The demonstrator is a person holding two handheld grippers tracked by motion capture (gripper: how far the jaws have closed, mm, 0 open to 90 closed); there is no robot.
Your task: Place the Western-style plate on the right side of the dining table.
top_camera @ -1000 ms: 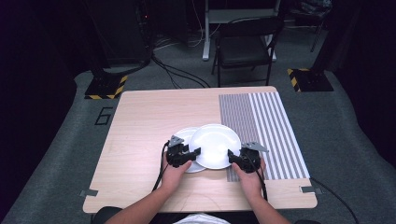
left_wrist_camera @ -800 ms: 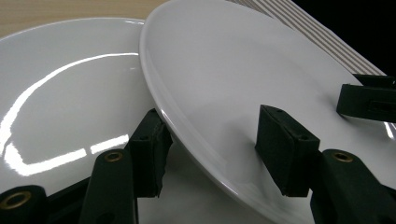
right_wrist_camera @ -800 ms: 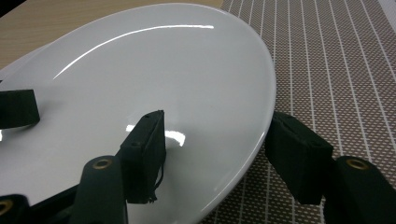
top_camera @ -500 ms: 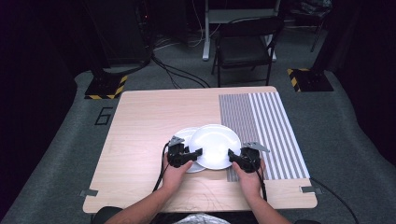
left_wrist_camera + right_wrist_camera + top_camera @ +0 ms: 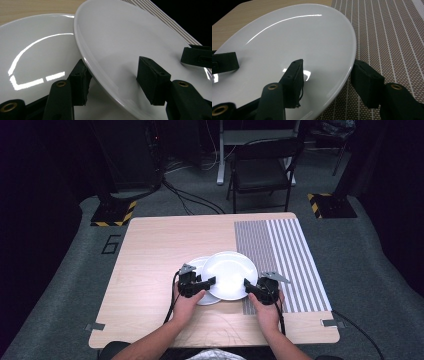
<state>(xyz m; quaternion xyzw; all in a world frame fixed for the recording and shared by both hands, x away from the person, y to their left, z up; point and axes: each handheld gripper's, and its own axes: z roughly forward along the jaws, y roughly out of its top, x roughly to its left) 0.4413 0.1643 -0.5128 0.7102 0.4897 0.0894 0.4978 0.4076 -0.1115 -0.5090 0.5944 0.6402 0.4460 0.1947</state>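
Note:
Two white plates lie near the table's front edge. The upper plate (image 5: pixel 229 272) overlaps the lower plate (image 5: pixel 196 266) and reaches onto the striped mat (image 5: pixel 285 255). My left gripper (image 5: pixel 210 282) is shut on the upper plate's left rim (image 5: pixel 130 37), one pad under it and one on top (image 5: pixel 115 75); the lower plate (image 5: pixel 37 50) lies beneath. My right gripper (image 5: pixel 247 285) holds the opposite rim. Its jaws have just been closing, and the plate (image 5: pixel 294 42) sits pinched between them (image 5: pixel 329 75).
The wooden table (image 5: pixel 165 245) has bare room at the back and left. A grey striped mat (image 5: pixel 387 32) covers its right part. Behind the table stand a folding chair (image 5: pixel 262 170) and floor cables.

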